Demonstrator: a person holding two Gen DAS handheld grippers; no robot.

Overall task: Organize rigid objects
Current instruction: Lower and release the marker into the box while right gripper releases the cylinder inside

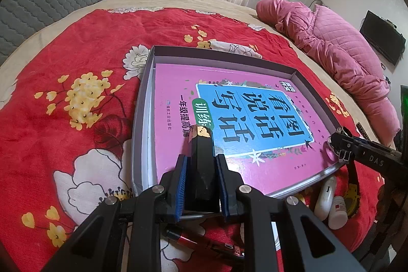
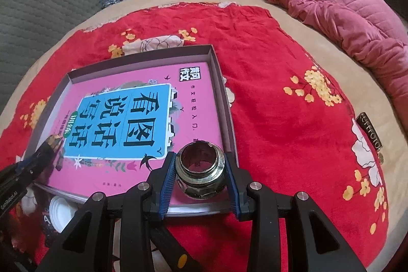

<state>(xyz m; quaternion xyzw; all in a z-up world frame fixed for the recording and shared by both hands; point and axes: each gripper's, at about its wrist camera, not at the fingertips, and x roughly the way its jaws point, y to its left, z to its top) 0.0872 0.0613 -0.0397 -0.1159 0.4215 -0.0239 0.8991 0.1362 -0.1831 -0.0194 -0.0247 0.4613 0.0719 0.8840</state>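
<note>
Both grippers loaded over the open box.

The left gripper (image 1: 201,182) is clenched on a black block (image 1: 202,170); the right gripper (image 2: 200,180) grips a threaded metal fitting (image 2: 201,170). Ahead of both jaws, a pink book (image 1: 229,98) fills the grey box (image 1: 145,93); a white bottle (image 1: 338,212) lies right of the left jaws.

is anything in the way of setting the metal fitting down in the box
Nothing visible: the threaded metal pipe fitting in the right hand-held gripper hangs over the pink book lying flat inside the shallow grey box.
</note>
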